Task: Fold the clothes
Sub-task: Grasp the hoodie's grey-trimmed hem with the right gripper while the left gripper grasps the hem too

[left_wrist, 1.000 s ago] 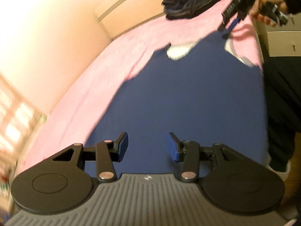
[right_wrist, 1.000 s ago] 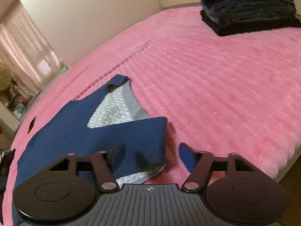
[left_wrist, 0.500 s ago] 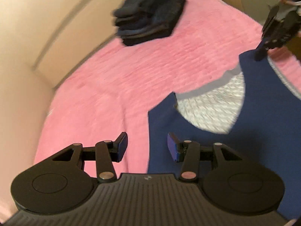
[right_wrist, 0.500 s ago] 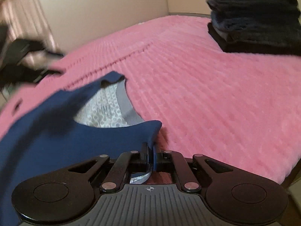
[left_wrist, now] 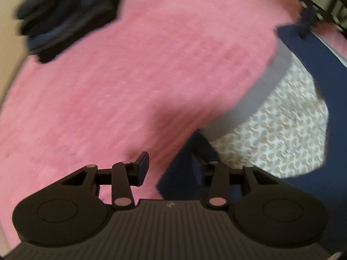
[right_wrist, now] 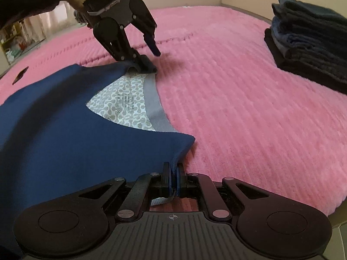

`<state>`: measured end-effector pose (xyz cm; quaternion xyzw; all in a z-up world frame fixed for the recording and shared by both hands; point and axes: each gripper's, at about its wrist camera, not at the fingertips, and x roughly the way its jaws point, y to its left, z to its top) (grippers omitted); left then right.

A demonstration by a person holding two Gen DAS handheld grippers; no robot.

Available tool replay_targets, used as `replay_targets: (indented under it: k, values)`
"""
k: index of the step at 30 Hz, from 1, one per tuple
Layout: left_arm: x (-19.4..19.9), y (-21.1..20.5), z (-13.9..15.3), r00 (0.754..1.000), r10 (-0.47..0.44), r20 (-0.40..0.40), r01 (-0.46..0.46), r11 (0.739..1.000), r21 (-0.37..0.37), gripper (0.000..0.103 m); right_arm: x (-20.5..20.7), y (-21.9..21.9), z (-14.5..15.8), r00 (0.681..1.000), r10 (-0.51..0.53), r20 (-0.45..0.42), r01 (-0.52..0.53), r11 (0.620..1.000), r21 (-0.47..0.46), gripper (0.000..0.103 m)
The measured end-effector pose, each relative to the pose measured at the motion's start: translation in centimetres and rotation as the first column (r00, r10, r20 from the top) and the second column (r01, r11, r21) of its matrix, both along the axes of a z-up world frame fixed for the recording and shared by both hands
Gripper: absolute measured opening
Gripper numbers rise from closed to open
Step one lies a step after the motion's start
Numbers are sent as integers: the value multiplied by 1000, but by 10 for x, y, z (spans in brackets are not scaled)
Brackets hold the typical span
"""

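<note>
right wrist view | right gripper (right_wrist: 172,178) clamps navy garment (right_wrist: 54,130) shoulder | left gripper (right_wrist: 149,61) spread at other shoulder | garment flat, unfolded

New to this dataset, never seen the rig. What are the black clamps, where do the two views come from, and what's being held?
No robot: a person carries a two-finger gripper in each hand, each with a fisheye camera looking along its fingers. The right wrist view shows the right gripper shut on a shoulder corner of the navy shirt, which lies on a pink blanket. The left gripper appears there too, open, at the shirt's far shoulder; its own view is blurred. A stack of folded dark clothes sits further back.
</note>
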<state>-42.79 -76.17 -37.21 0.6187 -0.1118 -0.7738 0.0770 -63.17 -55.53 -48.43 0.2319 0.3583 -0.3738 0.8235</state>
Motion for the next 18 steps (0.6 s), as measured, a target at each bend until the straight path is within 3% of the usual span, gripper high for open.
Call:
replay_targets:
  k: [3, 7, 11, 15, 18]
  values:
    - [-7, -4, -1, 998, -46, 51, 44, 998, 37, 34, 2, 1, 0, 1000, 2, -4, -2, 1000, -5, 3]
    - [-15, 1, -5, 988, -109, 114, 100, 992, 83, 14, 1, 1, 1, 1000, -2, 1, 2, 1000, -6, 3]
    - [-24, 8, -10, 972, -162, 170, 151, 985, 80, 12, -1, 2, 1, 1000, -7, 7, 7, 1000, -7, 3]
    - [-25, 19, -9, 959, -196, 205, 196, 980, 22, 4, -2, 4, 2, 1000, -13, 17, 13, 1000, -8, 3]
    - [-9, 40, 5, 968, -162, 191, 179, 981, -71, 0, -5, 6, 6, 999, -17, 33, 17, 1000, -12, 3]
